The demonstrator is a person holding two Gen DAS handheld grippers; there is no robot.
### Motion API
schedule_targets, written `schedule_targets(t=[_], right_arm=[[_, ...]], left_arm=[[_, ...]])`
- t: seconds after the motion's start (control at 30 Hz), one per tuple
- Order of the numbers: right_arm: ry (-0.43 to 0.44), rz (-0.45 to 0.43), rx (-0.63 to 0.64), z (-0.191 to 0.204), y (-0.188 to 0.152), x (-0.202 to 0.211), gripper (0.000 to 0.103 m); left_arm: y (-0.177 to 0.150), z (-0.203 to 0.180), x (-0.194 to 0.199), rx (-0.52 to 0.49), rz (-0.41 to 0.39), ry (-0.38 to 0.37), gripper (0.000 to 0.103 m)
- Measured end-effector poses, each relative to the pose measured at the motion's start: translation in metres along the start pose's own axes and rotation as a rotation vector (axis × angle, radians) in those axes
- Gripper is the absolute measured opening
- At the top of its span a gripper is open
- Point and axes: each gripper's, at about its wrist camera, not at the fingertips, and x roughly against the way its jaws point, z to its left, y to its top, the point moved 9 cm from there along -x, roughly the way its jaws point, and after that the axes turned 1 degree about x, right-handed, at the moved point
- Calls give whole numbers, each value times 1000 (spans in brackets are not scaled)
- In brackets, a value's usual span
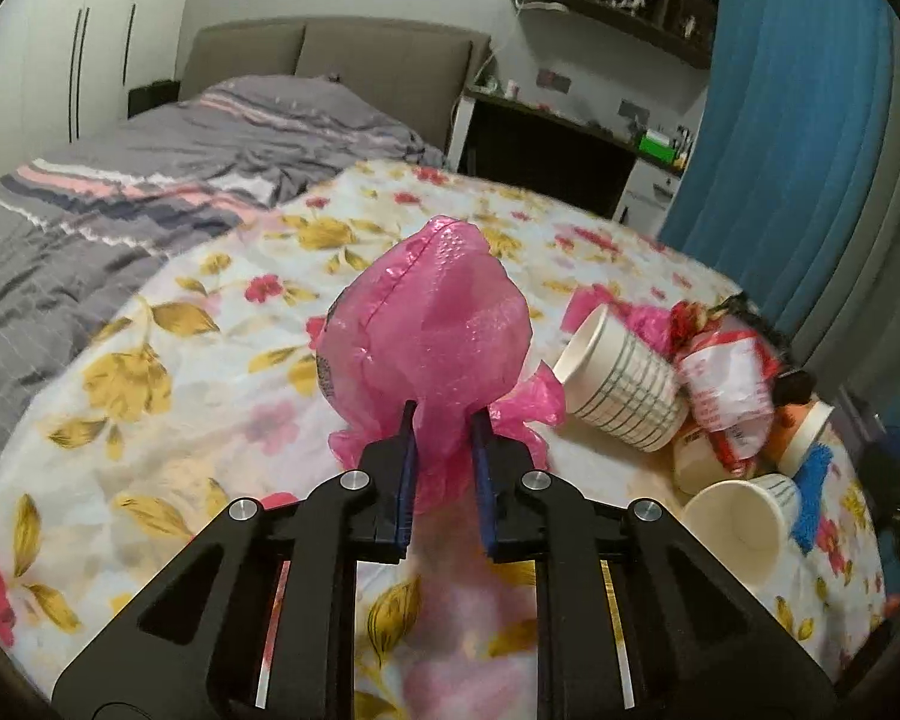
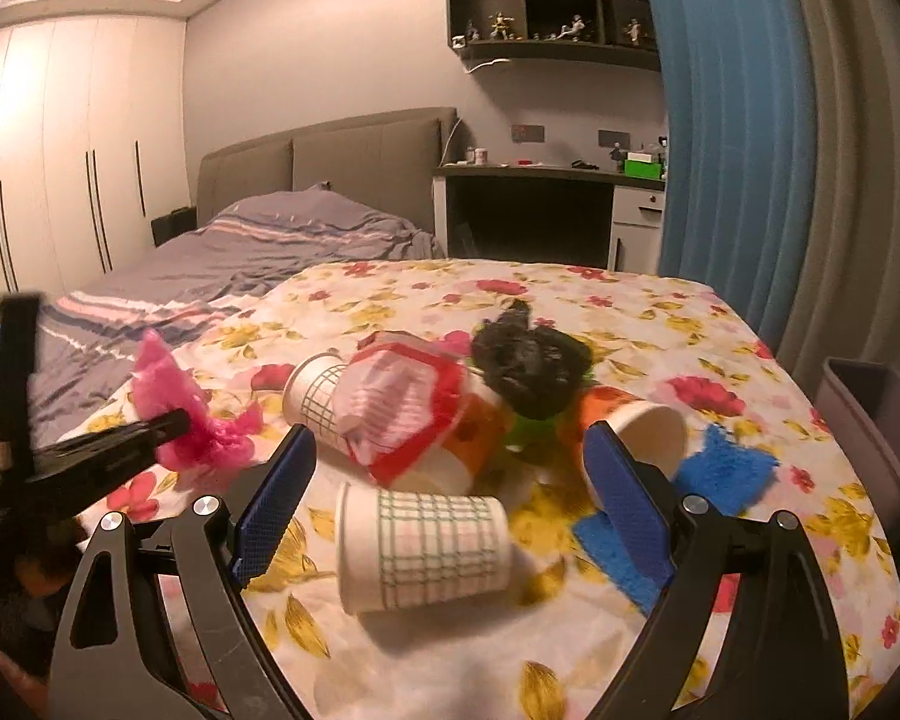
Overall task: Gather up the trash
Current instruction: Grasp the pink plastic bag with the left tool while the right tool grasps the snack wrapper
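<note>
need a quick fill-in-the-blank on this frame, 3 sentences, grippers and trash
1. The left gripper is shut on a crumpled ____ plastic bag.
2. The paper cup nearest the open right gripper lies on its ____.
3. The trash rests on a cloth printed with ____.

Missing words: pink; side; flowers

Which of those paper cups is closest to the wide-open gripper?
The checked cup lying on its side alone at the front, right between the right gripper's open fingers. The other cups sit farther back in the trash pile.
</note>
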Motion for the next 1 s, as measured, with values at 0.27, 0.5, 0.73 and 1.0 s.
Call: schedule_targets(t=[0.27,0.5,0.73,1.0], right_arm=[[5,76,51,28,2,-43,77],[-5,153,39,27,-5,-69,58],[2,148,54,27,-7,-65,43],[31,127,53,25,-4,-56,27]], left_arm=[[2,-2,32,21,-56,-9,16],[-1,-1,35,22,-59,-18,16],[-2,-10,34,15,-51,-54,16],[-3,-18,36,1,-52,-73,16]])
